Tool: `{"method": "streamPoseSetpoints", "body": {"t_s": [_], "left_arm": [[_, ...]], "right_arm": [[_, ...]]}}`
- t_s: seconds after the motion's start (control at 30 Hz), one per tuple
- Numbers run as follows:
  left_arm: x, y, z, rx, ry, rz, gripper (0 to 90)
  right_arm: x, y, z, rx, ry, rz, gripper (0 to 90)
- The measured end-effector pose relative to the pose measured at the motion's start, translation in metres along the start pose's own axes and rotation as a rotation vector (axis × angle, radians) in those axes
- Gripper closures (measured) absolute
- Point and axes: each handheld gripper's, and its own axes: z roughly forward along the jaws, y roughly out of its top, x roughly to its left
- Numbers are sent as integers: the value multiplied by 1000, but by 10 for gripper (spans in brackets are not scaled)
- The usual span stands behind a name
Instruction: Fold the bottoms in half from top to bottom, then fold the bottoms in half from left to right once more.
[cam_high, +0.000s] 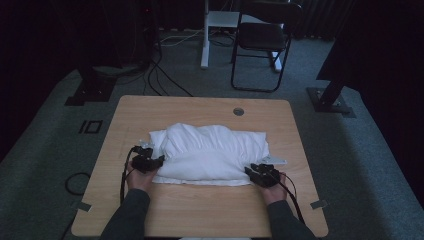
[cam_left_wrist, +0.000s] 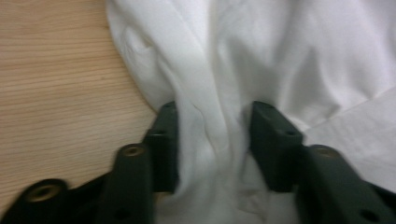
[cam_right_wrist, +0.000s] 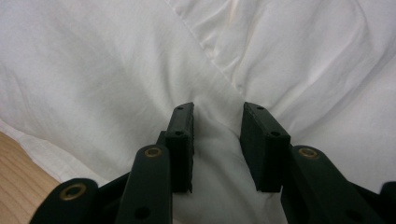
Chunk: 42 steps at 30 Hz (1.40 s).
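Left gripper (cam_left_wrist: 212, 140) half closed, jaws pinching a bunched ridge of white cloth (cam_high: 210, 152). Right gripper (cam_right_wrist: 215, 144) likewise clenched on a raised fold. Cloth: soft, wrinkled, seamed, heaped mid-table (cam_high: 200, 210); tabletop is pale wood grain, smooth.

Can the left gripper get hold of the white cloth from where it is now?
Probably yes. The left gripper already has a bunched fold of the white cloth between its jaws at the cloth's left edge, and nothing stands in the way on the table.
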Motion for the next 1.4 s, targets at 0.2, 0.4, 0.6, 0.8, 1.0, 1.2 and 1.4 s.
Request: {"method": "streamPoseSetpoints", "body": {"t_s": [0.2,0.4,0.6,0.8,1.0,1.2,1.4], "left_arm": [[0,0,1,-3,-64,-35,794],[5,1,-1,-13,-84,-66,836],[11,4,-10,-60,-109,-90,839],[12,7,-20,-104,-125,-95,839],[13,11,-26,-124,-140,-89,839],[13,11,-28,-138,-150,-96,839],[10,19,-37,-173,-160,-82,839]], "right_arm": [[0,0,0,-1,1,1,641],[0,0,0,-1,7,8,635],[2,-1,-1,0,8,4,629],[2,-1,-1,1,13,6,619],[-1,5,-5,10,40,35,527],[11,29,-18,-77,29,-29,478],[41,58,-3,-93,109,-110,445]]}}
